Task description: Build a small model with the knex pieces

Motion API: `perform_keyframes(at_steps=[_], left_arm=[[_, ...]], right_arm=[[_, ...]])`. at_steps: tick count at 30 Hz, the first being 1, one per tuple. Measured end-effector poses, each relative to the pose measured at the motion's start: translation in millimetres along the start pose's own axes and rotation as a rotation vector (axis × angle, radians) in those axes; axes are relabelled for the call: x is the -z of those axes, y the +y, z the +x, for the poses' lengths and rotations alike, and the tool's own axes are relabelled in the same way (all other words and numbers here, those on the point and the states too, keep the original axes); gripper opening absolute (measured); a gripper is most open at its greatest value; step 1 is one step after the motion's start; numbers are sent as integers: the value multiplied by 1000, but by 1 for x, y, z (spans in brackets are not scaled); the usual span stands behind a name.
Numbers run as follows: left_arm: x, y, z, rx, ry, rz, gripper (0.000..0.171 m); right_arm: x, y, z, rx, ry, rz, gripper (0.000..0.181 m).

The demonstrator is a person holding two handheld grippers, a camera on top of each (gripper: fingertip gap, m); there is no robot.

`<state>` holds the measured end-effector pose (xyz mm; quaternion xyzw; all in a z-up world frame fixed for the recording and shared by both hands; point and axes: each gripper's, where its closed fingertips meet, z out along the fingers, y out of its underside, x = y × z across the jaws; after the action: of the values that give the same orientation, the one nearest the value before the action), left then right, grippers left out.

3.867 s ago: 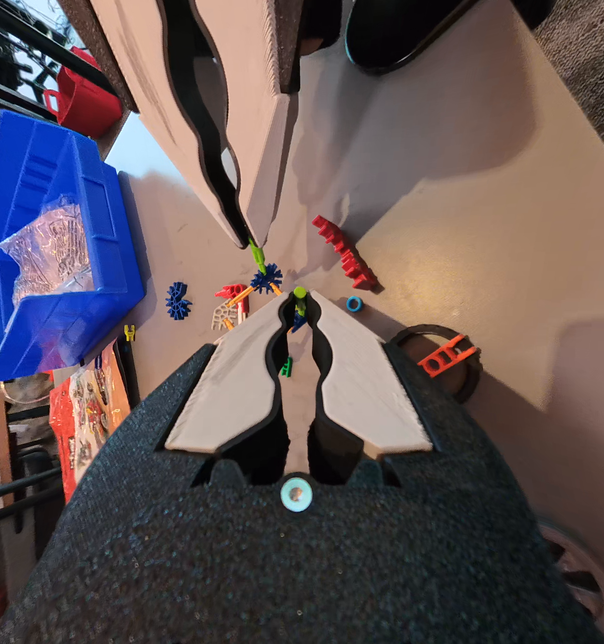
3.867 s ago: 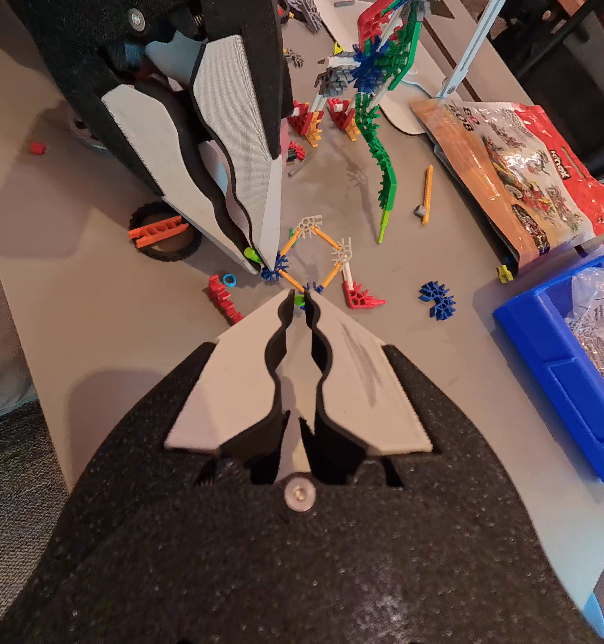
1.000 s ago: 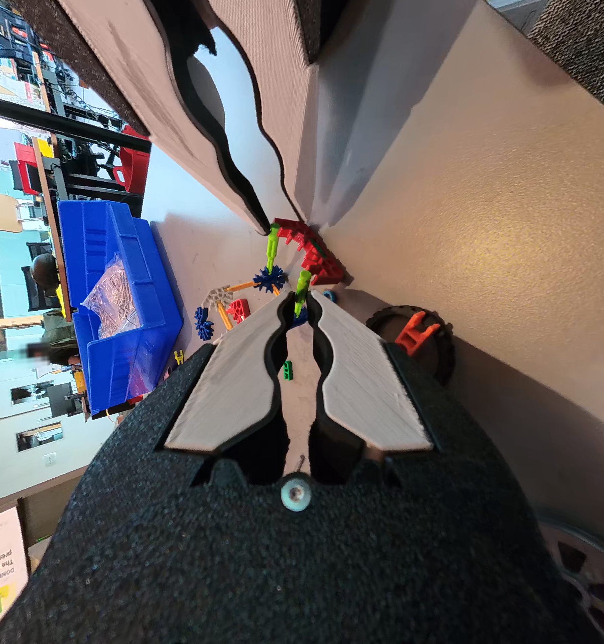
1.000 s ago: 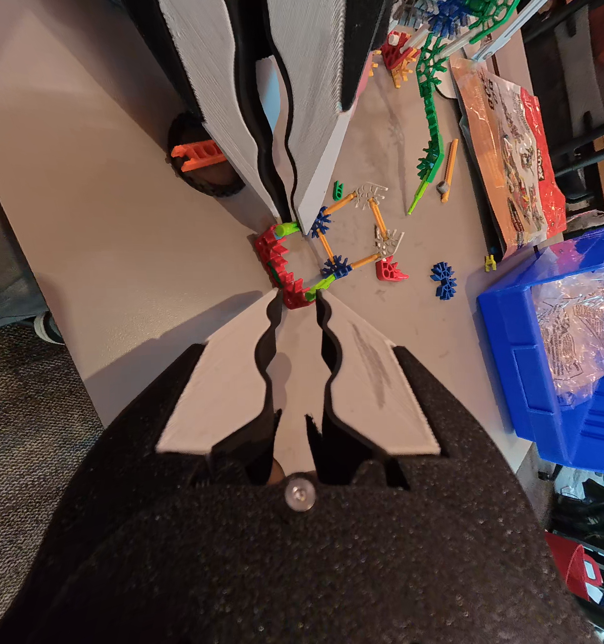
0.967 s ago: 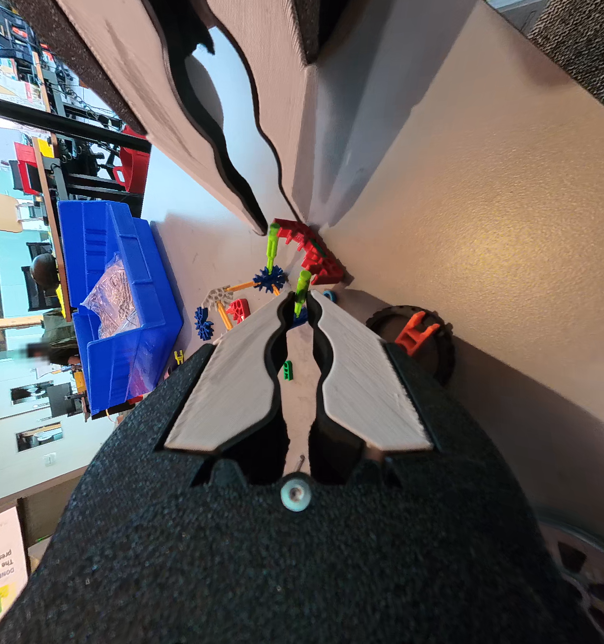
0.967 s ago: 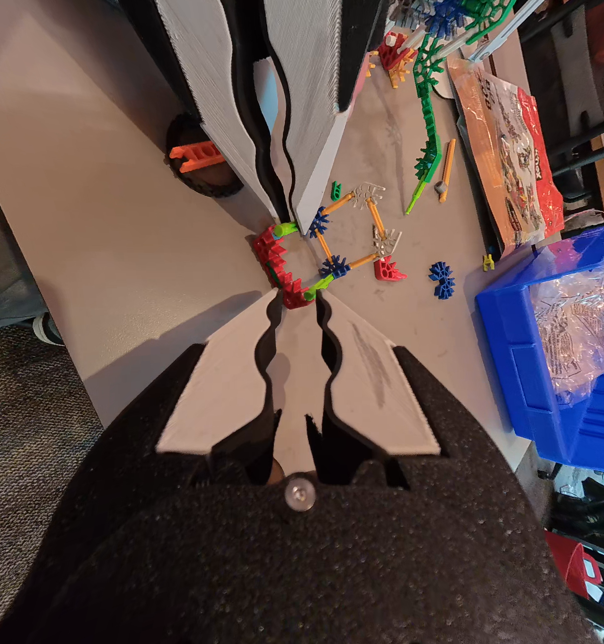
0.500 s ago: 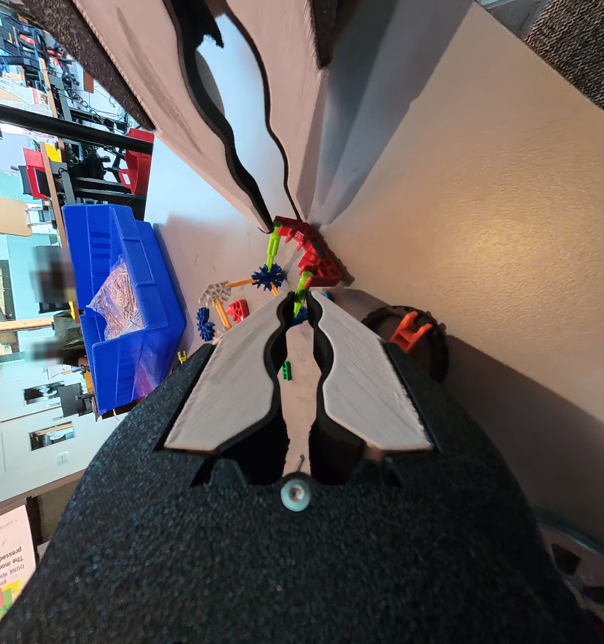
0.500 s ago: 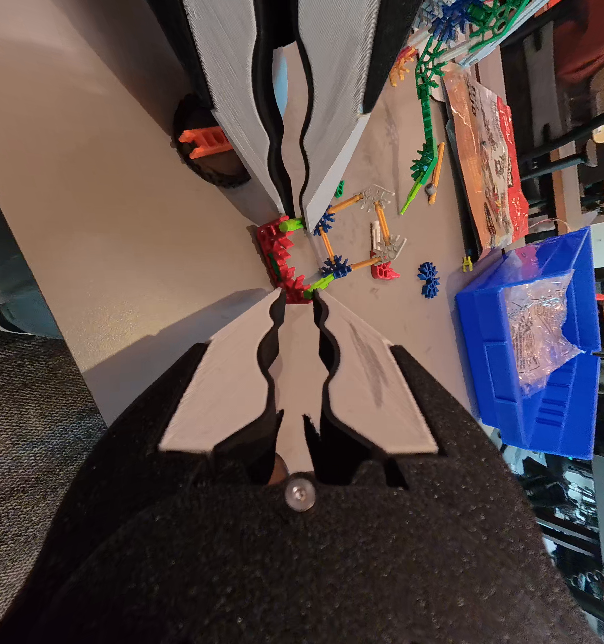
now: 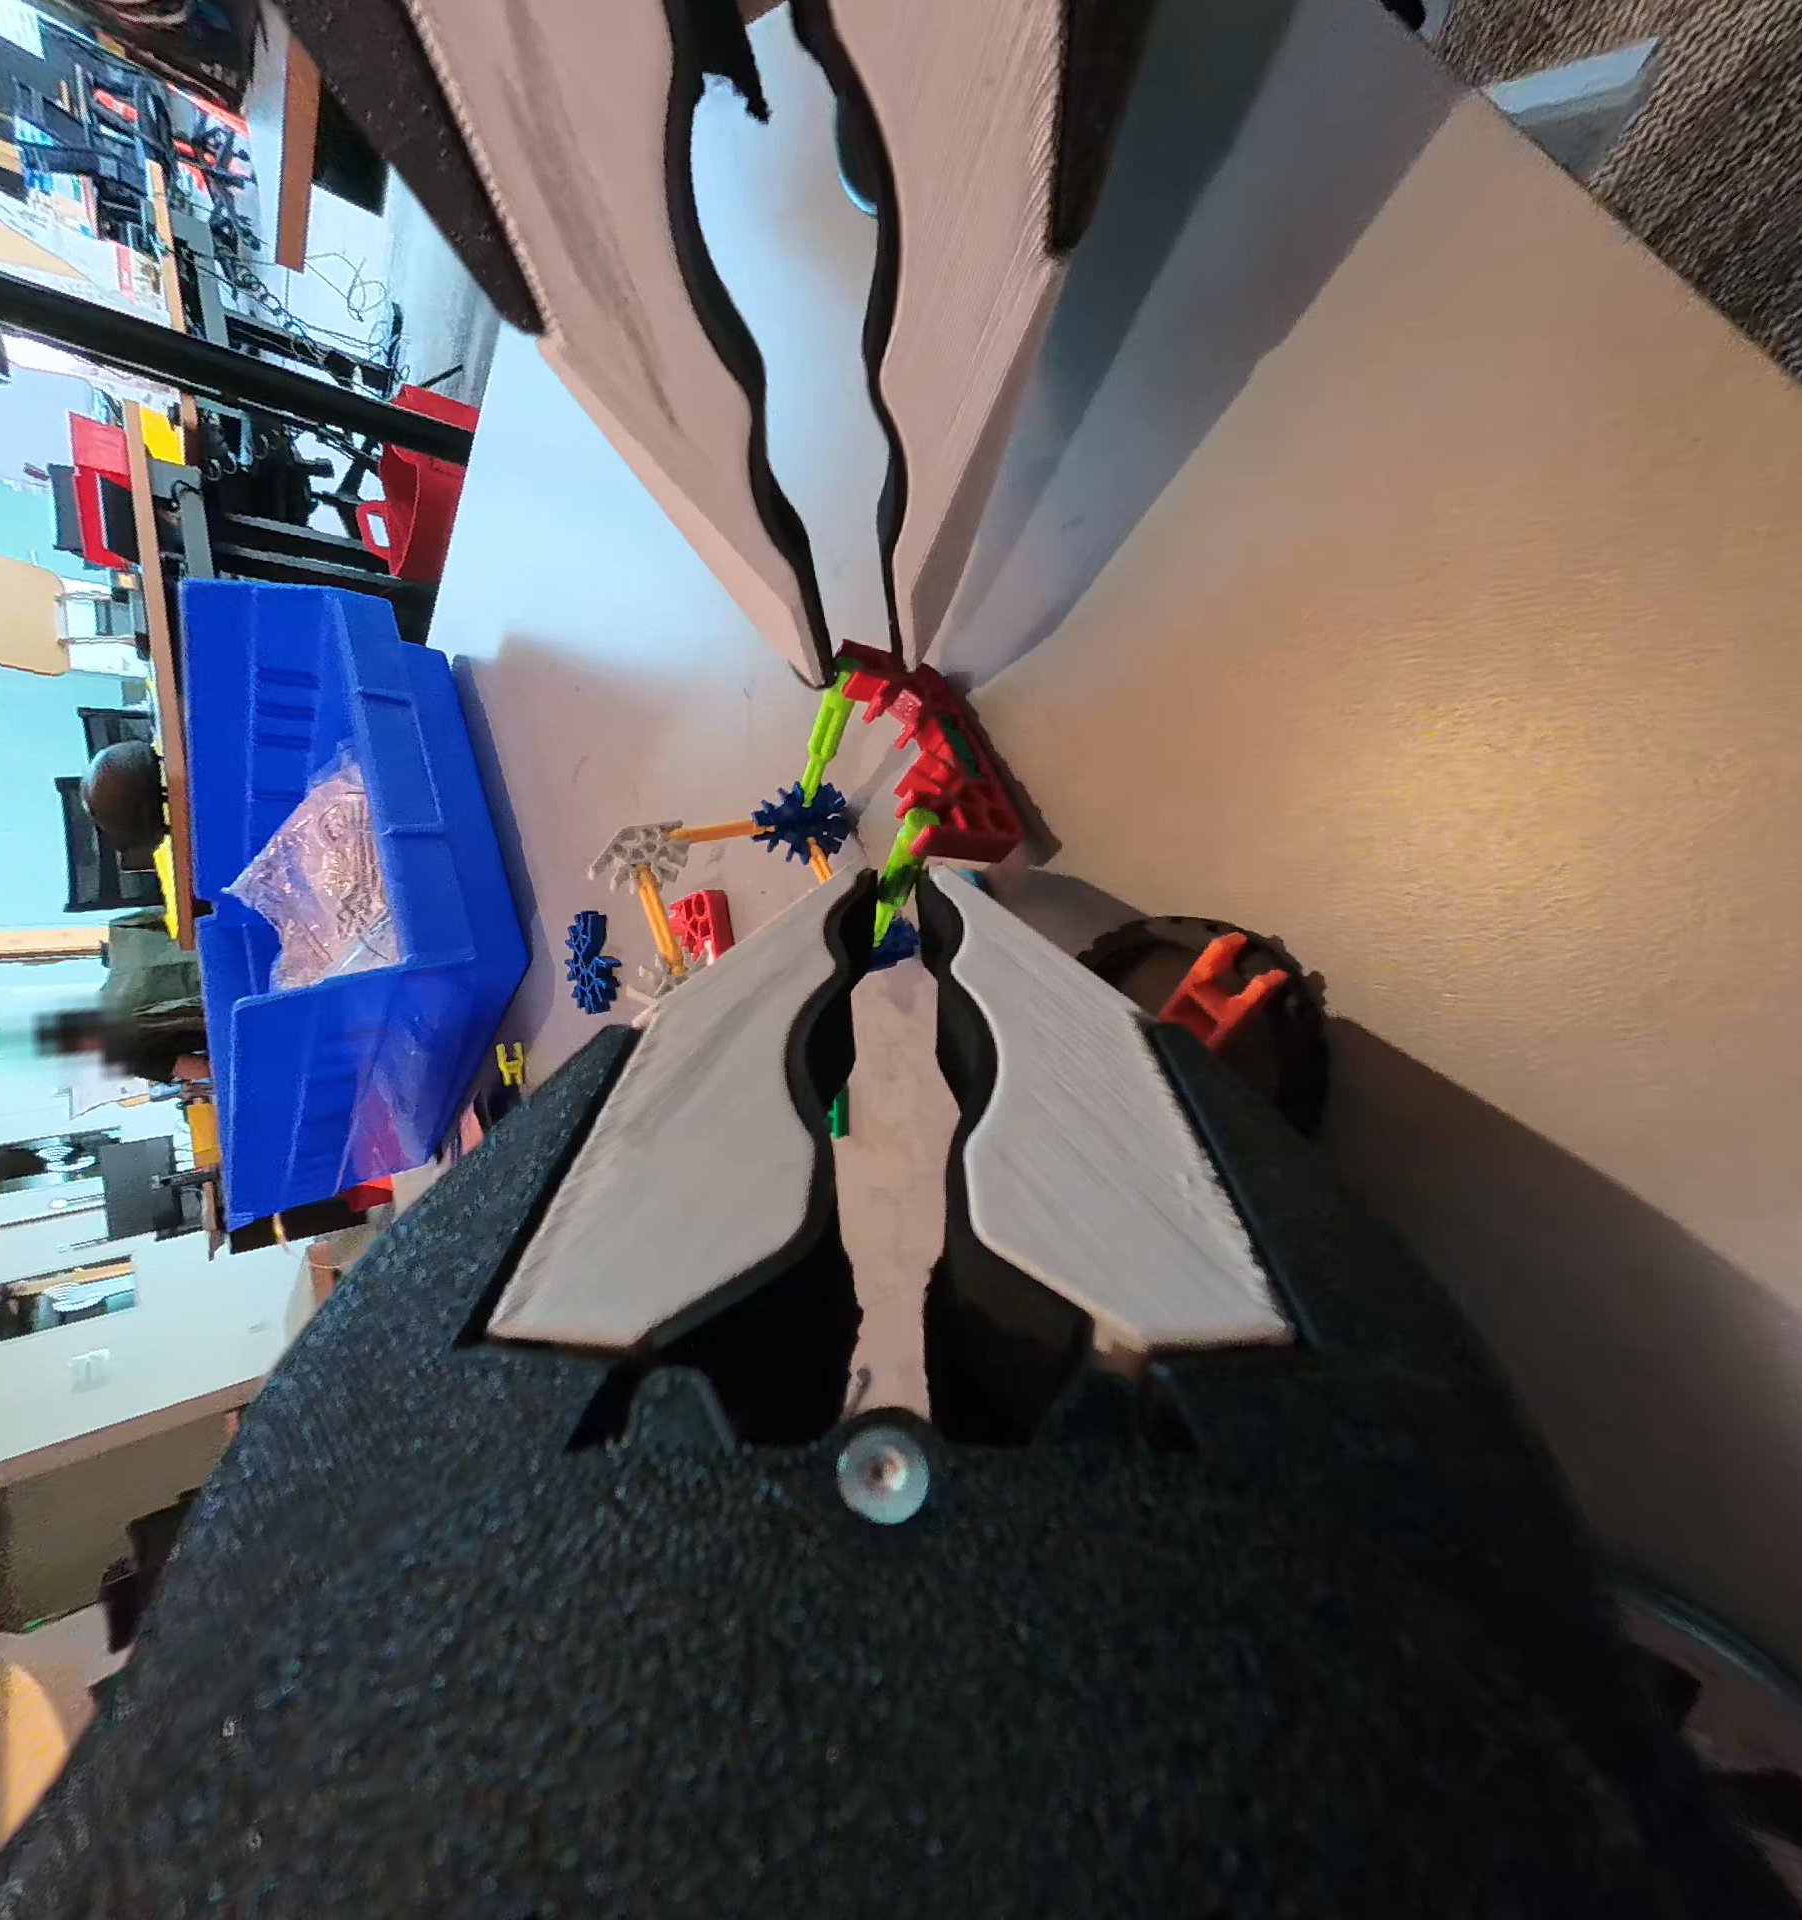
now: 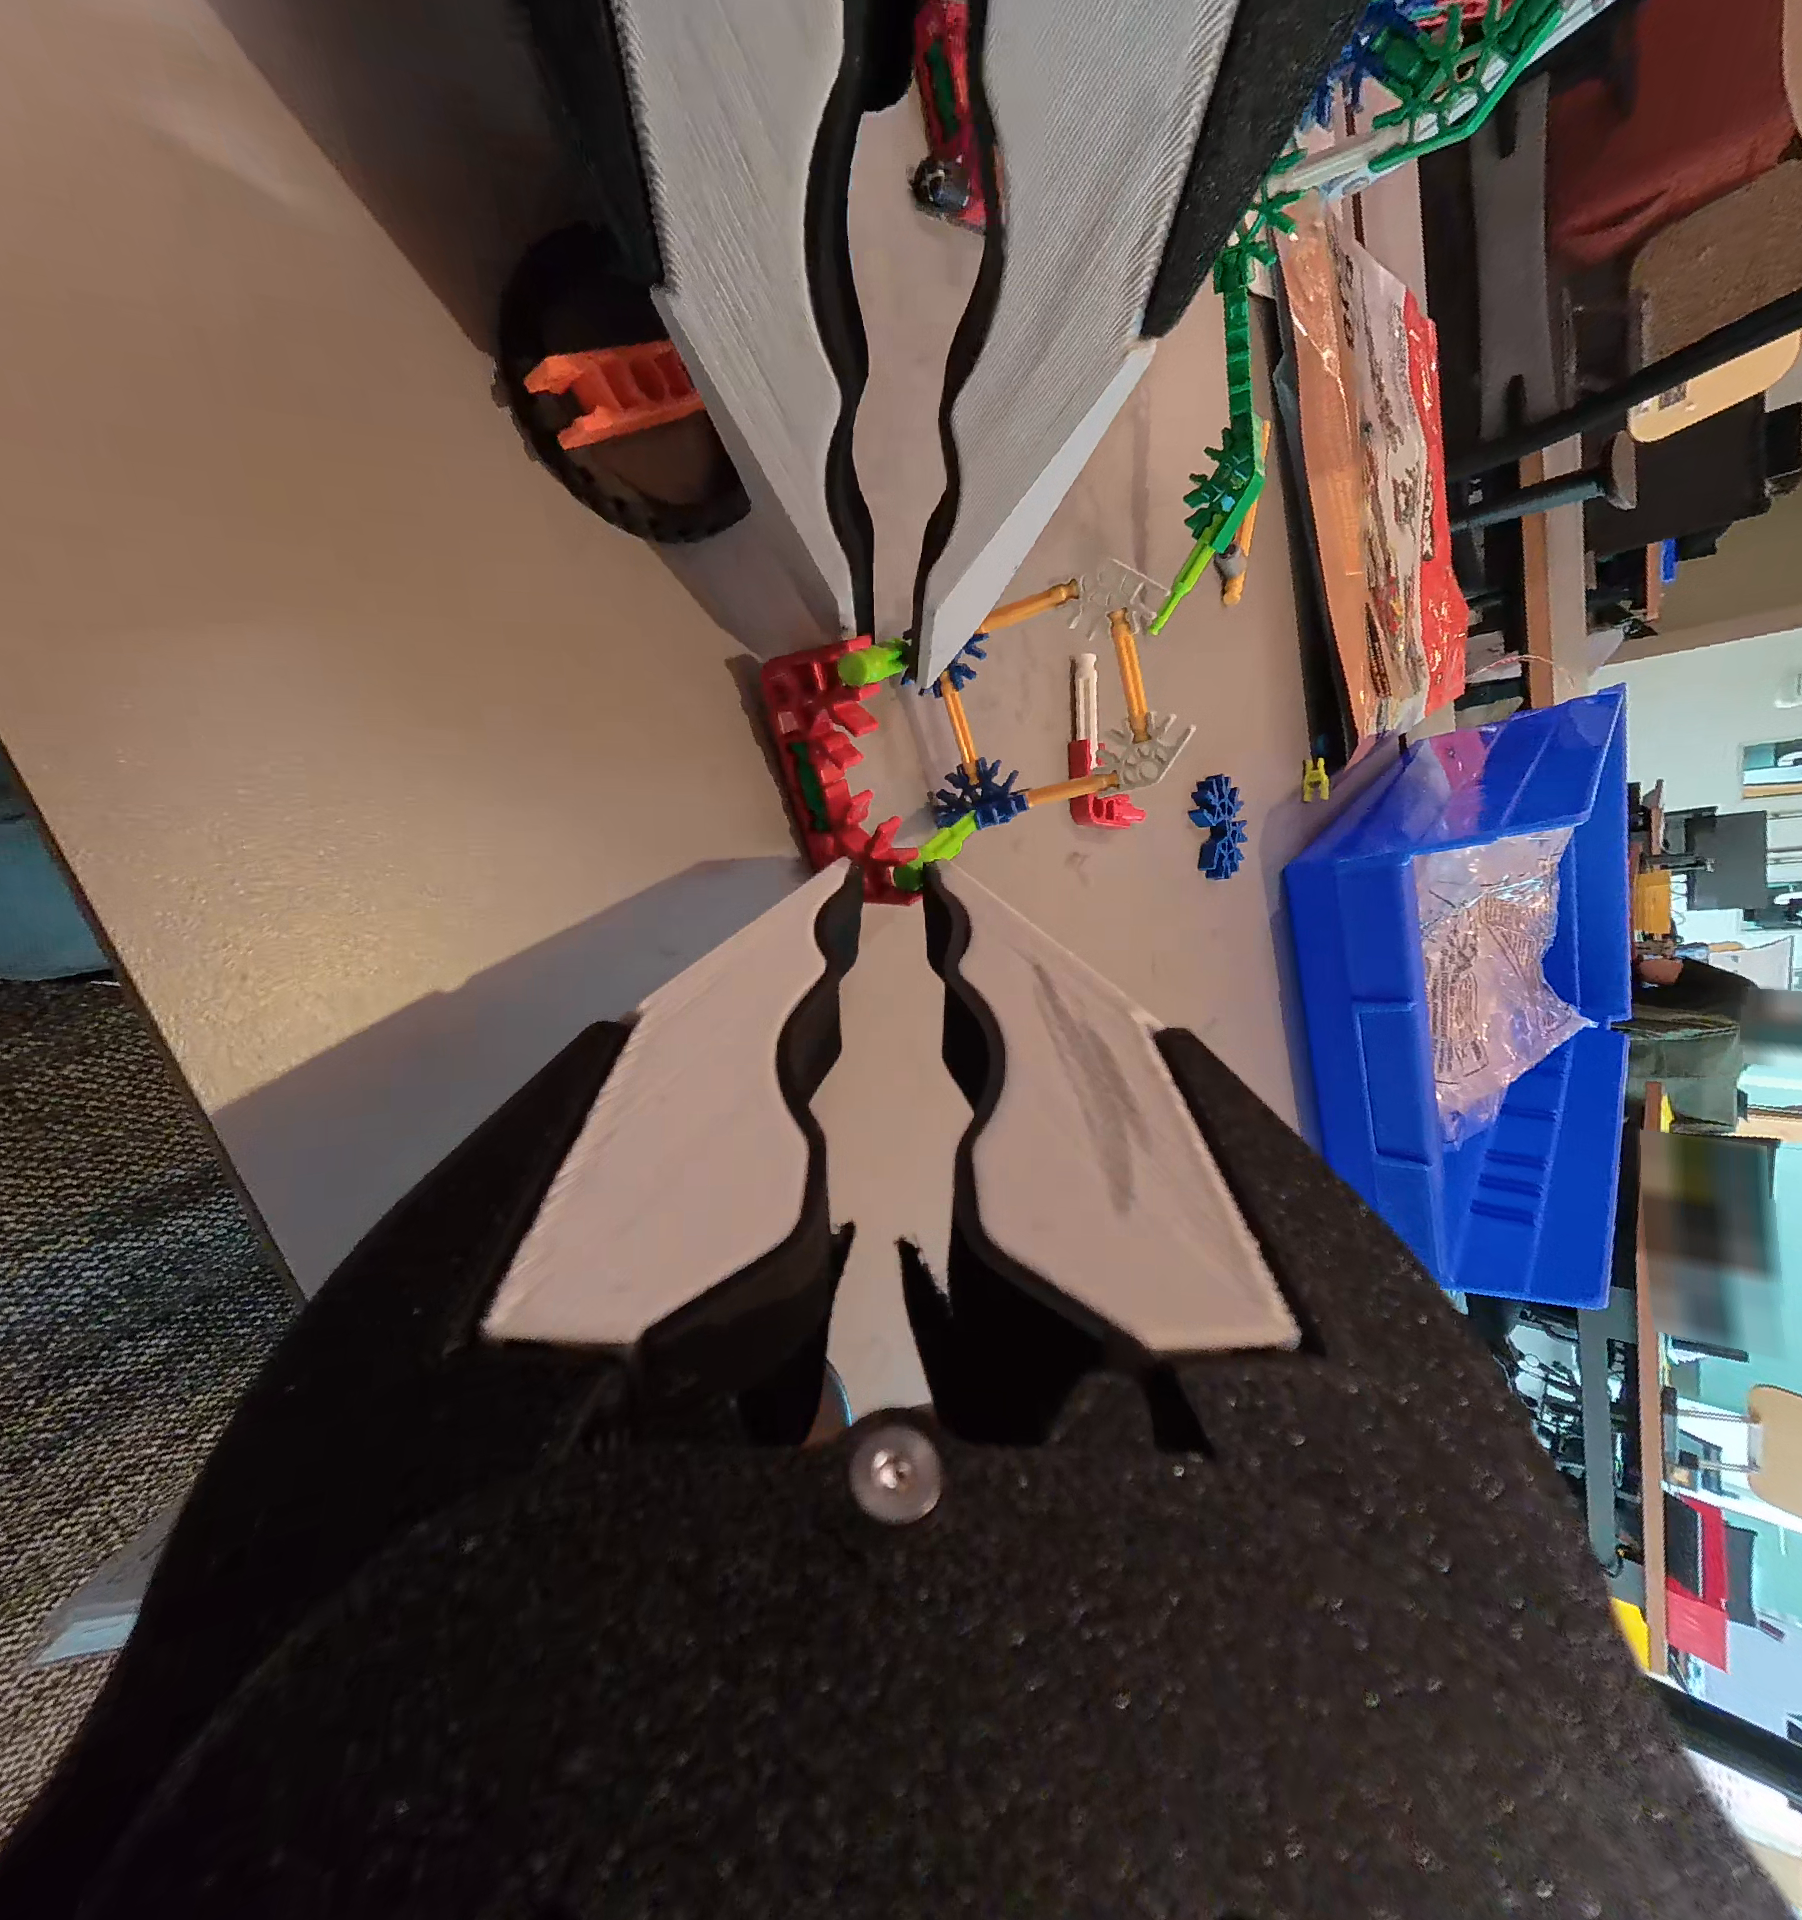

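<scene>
A small toy frame lies on the tan table (image 9: 1448,831): a curved red connector chain (image 10: 819,748), two lime green rods, two blue snowflake connectors (image 10: 975,795), orange rods and grey connectors. My left gripper (image 9: 892,883) is shut on one lime green rod (image 9: 897,868) beside a blue connector; it enters the right wrist view (image 10: 886,644) from the top. My right gripper (image 10: 886,878) is shut on the red chain's other end, where the second green rod (image 10: 944,836) joins it. In the left wrist view, the right gripper (image 9: 861,670) faces mine.
A blue bin (image 10: 1396,1039) holding a clear plastic bag stands beyond the frame. A black tyre (image 9: 1281,1049) with an orange piece in it lies beside the left gripper. A loose blue connector (image 10: 1217,826), a green model (image 10: 1235,343) and a parts bag (image 10: 1385,499) lie nearby. The table edge and carpet are close. Some 4 cm of space lies between my two pairs of fingers.
The red chain, loose on the table 3.9 s ago, now sits between the two green rods. In the last second both grippers have rolled and lined up tip to tip.
</scene>
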<state>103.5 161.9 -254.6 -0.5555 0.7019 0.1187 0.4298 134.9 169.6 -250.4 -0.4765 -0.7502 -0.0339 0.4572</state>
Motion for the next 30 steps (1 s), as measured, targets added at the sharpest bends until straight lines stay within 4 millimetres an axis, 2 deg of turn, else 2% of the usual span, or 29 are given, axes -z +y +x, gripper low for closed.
perform_keyframes(at_steps=[11,30], left_arm=[[2,0,1,36,19,22,9],[18,-4,11,73,34,106,19]], right_arm=[[0,-1,-1,28,7,-12,9],[-1,-7,-4,65,7,-17,9]])
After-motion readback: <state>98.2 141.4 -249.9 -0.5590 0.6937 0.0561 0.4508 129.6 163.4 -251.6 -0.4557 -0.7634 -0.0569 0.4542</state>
